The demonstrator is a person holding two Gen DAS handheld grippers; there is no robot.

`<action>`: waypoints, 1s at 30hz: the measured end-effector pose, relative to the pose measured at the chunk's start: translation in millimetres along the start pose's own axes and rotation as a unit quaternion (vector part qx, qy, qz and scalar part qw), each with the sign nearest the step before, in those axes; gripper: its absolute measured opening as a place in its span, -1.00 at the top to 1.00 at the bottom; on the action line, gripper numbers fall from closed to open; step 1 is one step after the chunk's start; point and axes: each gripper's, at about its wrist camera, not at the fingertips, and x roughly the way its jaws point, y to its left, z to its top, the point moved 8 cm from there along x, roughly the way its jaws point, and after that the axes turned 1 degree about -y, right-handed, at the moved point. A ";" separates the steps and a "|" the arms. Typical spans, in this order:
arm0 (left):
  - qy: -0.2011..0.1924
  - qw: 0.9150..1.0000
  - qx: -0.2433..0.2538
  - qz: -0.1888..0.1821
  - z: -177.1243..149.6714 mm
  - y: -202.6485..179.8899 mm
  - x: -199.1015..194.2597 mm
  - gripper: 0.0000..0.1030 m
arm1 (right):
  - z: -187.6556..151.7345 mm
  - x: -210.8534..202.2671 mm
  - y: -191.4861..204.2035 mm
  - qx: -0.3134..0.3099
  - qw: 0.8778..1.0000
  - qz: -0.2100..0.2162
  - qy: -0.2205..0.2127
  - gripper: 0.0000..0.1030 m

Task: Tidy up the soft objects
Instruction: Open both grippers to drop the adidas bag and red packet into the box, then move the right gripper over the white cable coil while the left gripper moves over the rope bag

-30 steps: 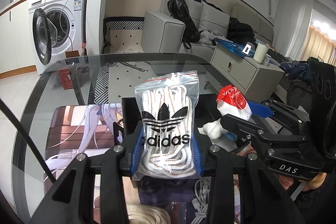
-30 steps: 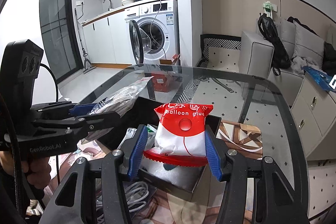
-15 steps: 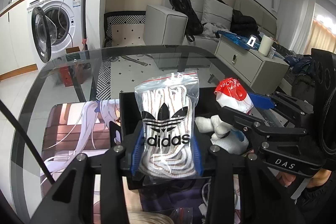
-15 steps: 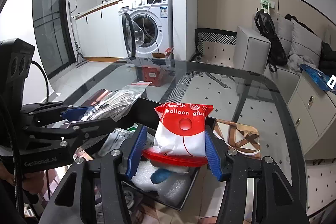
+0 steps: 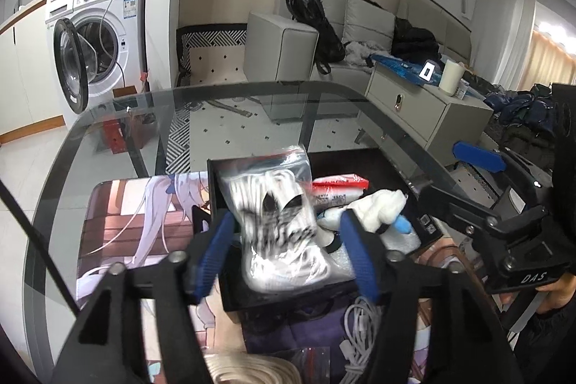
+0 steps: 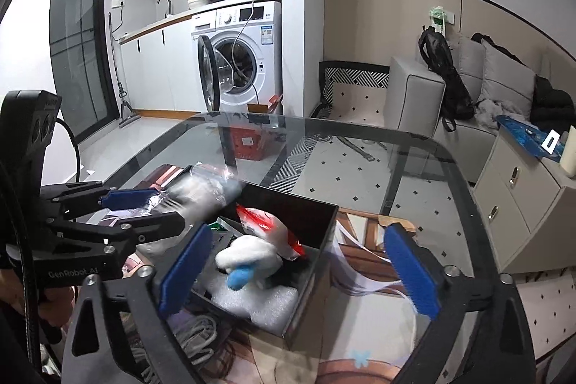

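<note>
One black open-topped rectangular box (image 5: 428, 233) sits on a printed anime-style mat (image 5: 126, 225) that lies on a glass-topped table (image 5: 252, 99). Over it hang two handheld grippers, each with two blue-padded fingers.

The left gripper (image 5: 288, 254) has just been opening; its jaws stand partly apart, and between them is one clear zip bag of white cord with a black trefoil logo (image 5: 277, 222), blurred. Gaps show on both sides between the pads and the bag, so it is not gripped. The bag lies tilted over the near left part of the box.

The right gripper (image 6: 298, 272) has also just been opening, and its jaws stand wide with nothing between the pads. Below them, inside the box, lie one red-and-white plastic packet (image 6: 273, 229), one white plush toy with a blue part (image 6: 248, 258) and one piece of white foam sheet (image 6: 259, 305). The packet rests on its side behind the plush and touches it; the foam lies under and in front of the plush.

On the mat just beside the box's near edge lies one bundle of white cables (image 5: 360, 330), and one coil of cream rope (image 5: 248, 369) shows at the bottom edge of the left wrist view. Behind the table stands one white washing machine (image 6: 244, 56) with its round door open.
</note>
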 end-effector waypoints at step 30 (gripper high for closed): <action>-0.014 0.999 -0.002 0.038 -59.9 18.0 -67.0 -1.00 | -57.9 -65.8 33.6 -0.003 1.000 0.023 0.012 -0.99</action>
